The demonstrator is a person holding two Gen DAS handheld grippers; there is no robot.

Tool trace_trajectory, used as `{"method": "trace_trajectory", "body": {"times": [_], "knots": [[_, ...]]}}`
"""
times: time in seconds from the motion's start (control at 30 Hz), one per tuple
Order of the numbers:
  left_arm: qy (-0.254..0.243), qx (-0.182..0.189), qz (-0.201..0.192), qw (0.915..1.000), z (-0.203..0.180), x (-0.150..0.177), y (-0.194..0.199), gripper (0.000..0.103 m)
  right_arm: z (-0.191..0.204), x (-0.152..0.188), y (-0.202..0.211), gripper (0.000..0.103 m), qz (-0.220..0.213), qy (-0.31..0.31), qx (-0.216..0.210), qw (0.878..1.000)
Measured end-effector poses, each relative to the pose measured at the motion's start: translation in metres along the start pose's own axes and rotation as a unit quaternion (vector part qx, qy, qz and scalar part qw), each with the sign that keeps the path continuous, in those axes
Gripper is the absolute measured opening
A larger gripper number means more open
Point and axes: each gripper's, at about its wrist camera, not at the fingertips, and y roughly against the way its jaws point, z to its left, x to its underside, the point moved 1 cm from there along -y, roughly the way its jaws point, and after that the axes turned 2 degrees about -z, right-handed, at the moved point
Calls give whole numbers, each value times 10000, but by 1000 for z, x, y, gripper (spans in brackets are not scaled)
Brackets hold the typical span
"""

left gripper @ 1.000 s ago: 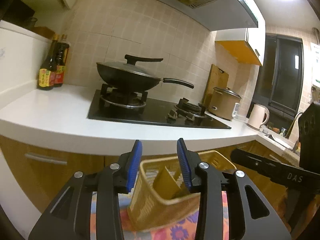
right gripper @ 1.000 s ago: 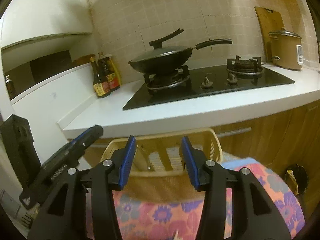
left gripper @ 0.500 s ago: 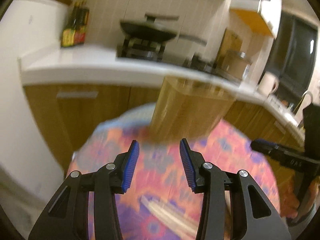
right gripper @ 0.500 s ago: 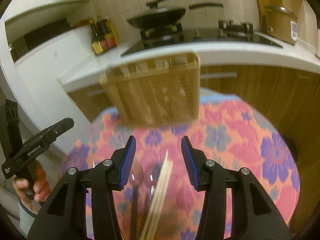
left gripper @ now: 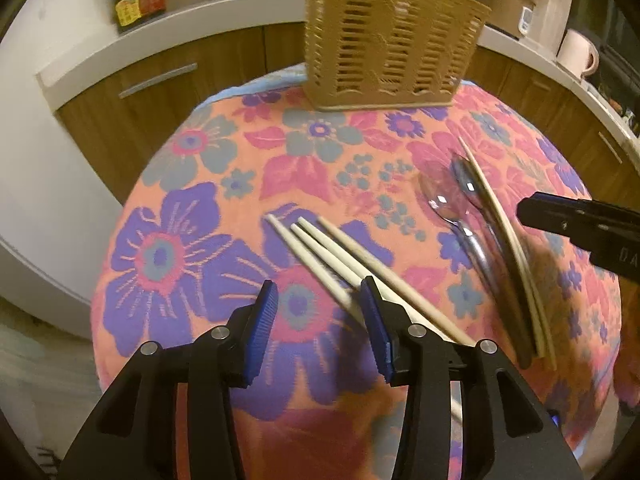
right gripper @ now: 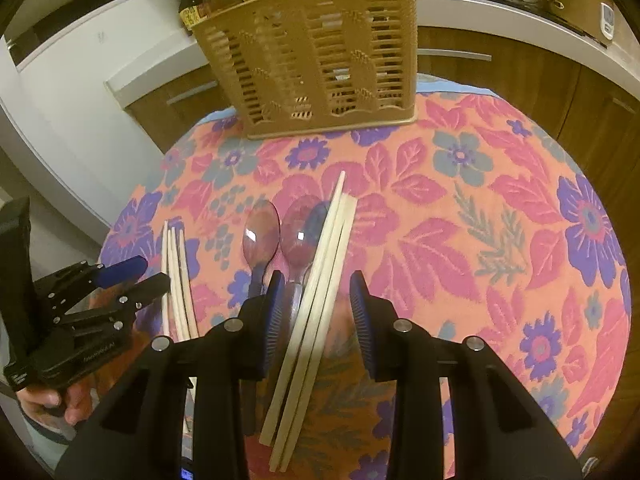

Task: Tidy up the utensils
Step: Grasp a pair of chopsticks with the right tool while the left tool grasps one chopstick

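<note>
Pale wooden chopsticks [right gripper: 316,304] lie in a bundle at the lower centre of the right wrist view, running up between the parted fingers of the right gripper [right gripper: 316,312], which is wide and holds nothing. Two spoons [right gripper: 280,236] lie just to their left, one bowl touching the bundle. The slatted basket [right gripper: 320,56] stands at the top centre on the floral cloth [right gripper: 480,220].

In the left wrist view the left gripper [left gripper: 320,320] is likewise wide and empty, hanging at the lower centre over the cloth, with a second set of chopsticks [left gripper: 340,256] crossing under its right finger.

A good pick likely means lowering the right gripper until its pads flank the bundle only, clear of the spoon handles, then closing squarely so the sticks do not fan out or roll.
</note>
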Motion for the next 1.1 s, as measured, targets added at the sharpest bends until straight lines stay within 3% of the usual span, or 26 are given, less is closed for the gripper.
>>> {"method": "trace_trajectory", "body": {"times": [0.1,0.23,0.33,0.37,0.5,0.67,0.77,0.87,1.0,1.1], "knots": [[-228,-406,-23,9989,-10,1,1,42,0,2,-1,30,40,5,-1,10000],[-365,-420,73,9984,-11,8,4,40,3,3,0,30,46,90,-3,9999],[-399,-262,172,9987,-11,10,8,16,2,3,-2,30,123,60,44,9999],[-465,-309,190,9983,-11,11,9,14,2,3,-2,30,148,35,58,9999],[-503,-262,185,9982,-10,12,8,14,-5,4,-2,19,214,-110,49,9997],[-577,-311,92,9978,-12,14,8,12,-11,3,-5,19,322,-319,-98,9989],[-581,-267,70,9979,-11,14,8,12,-7,0,-12,19,412,-229,237,9986],[-540,-196,58,9983,-7,13,9,12,-8,3,-17,18,589,-193,287,9977],[-492,-170,54,9986,-6,12,8,12,-15,3,-18,18,765,-442,-39,9961],[-522,-166,79,9985,-6,12,7,13,-11,-5,-23,18,869,-298,176,9956]]}}
